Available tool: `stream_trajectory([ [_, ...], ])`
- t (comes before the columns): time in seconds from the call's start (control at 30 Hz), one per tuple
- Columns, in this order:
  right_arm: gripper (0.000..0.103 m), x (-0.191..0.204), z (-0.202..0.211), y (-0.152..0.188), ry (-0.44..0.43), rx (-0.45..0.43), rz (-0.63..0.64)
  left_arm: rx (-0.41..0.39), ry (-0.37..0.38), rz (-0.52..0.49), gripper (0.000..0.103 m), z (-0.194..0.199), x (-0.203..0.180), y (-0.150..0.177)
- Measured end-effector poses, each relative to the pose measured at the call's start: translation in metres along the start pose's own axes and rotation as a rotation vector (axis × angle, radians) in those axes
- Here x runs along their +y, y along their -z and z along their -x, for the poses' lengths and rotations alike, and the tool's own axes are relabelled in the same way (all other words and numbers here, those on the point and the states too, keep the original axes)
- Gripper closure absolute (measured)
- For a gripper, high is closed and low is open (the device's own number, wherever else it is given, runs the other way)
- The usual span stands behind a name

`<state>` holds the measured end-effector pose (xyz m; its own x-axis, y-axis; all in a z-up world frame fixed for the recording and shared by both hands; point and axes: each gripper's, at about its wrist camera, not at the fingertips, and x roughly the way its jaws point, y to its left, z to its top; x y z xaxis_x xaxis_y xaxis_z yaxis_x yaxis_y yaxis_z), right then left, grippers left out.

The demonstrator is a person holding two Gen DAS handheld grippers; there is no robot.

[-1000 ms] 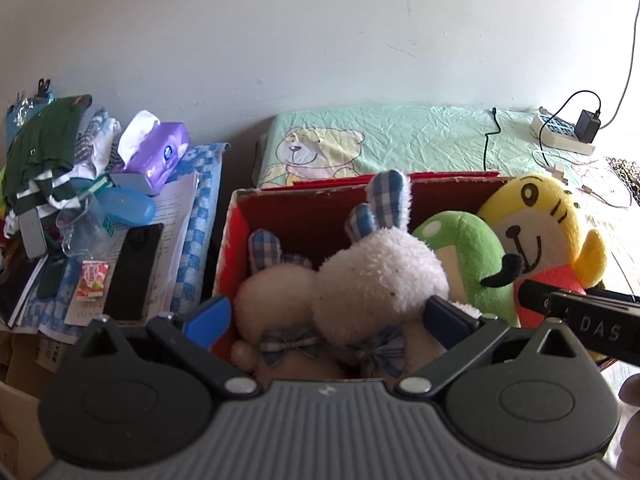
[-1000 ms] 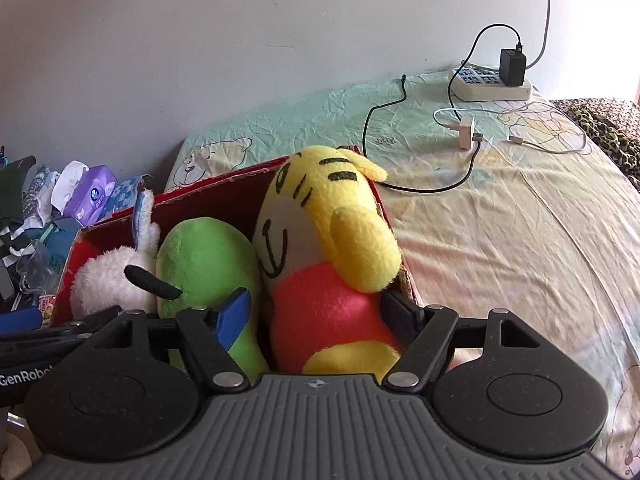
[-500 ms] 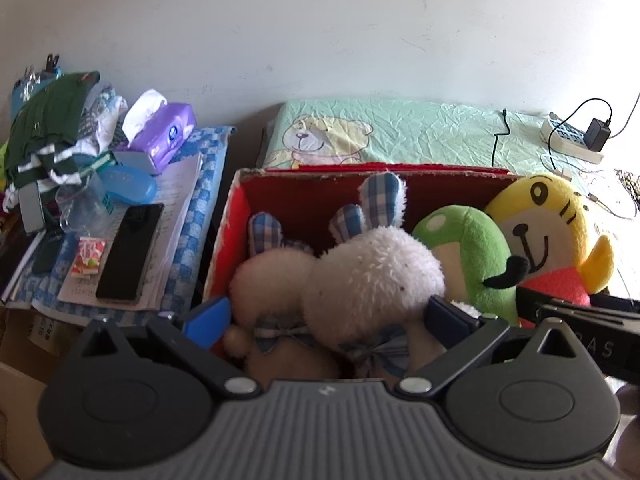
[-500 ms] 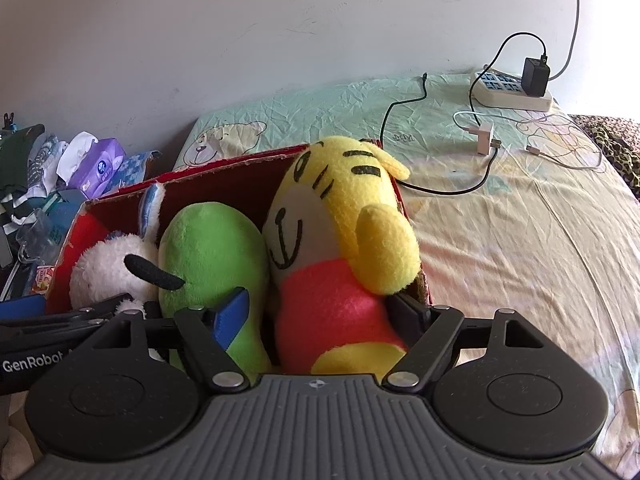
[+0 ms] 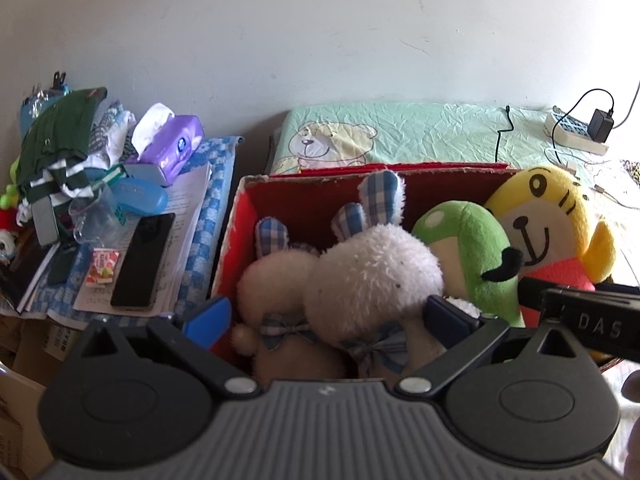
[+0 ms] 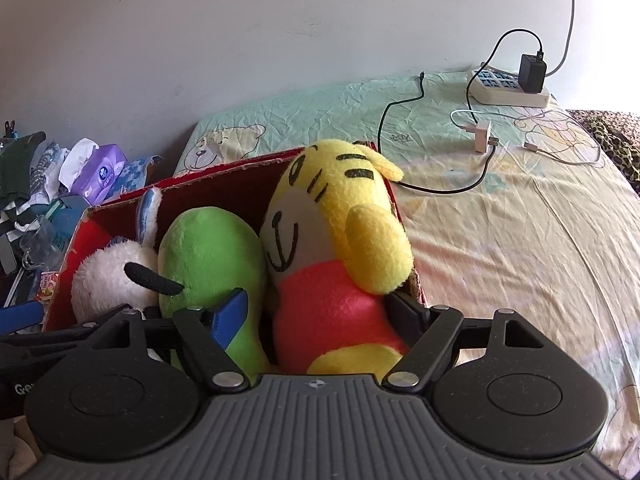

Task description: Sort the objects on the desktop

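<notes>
Against a plain pale wall, I see the red box (image 5: 240, 216) resting on a wrinkled bear-print bed sheet (image 6: 500, 216).
My left claw (image 5: 326, 314) gapes wide around the white rabbit plush (image 5: 372, 276) in the box; my right claw (image 6: 316, 312) spreads wide around the yellow tiger plush (image 6: 340, 220). Left of the box lies a cluttered worktop (image 5: 212, 184); right, a power strip (image 6: 506, 90).

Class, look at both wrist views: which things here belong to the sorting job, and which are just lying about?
In the job: red box; two white rabbit toys; green plush; yellow tiger plush; left gripper; right gripper.

Lying about: tissue pack; black phone; power strip; bedsheet.
</notes>
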<state>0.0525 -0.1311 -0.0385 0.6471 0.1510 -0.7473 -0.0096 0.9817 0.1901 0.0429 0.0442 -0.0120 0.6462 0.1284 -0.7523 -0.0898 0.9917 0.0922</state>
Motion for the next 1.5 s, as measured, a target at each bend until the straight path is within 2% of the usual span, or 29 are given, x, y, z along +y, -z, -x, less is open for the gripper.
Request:
stream_trajectory([
  [0.8, 0.025, 0.002, 0.016, 0.0, 0.027, -0.045, 0.02, 0.032, -0.002, 0.052, 0.0, 0.003, 0.008, -0.005],
  [1.27, 0.025, 0.007, 0.026, 0.004, 0.032, -0.068, 0.042, 0.002, -0.007, 0.07, 0.0, 0.018, 0.012, 0.0],
  [1.5, 0.025, 0.007, 0.037, 0.005, 0.06, -0.129, 0.05, -0.002, -0.007, 0.082, 0.0, 0.027, 0.015, 0.002],
])
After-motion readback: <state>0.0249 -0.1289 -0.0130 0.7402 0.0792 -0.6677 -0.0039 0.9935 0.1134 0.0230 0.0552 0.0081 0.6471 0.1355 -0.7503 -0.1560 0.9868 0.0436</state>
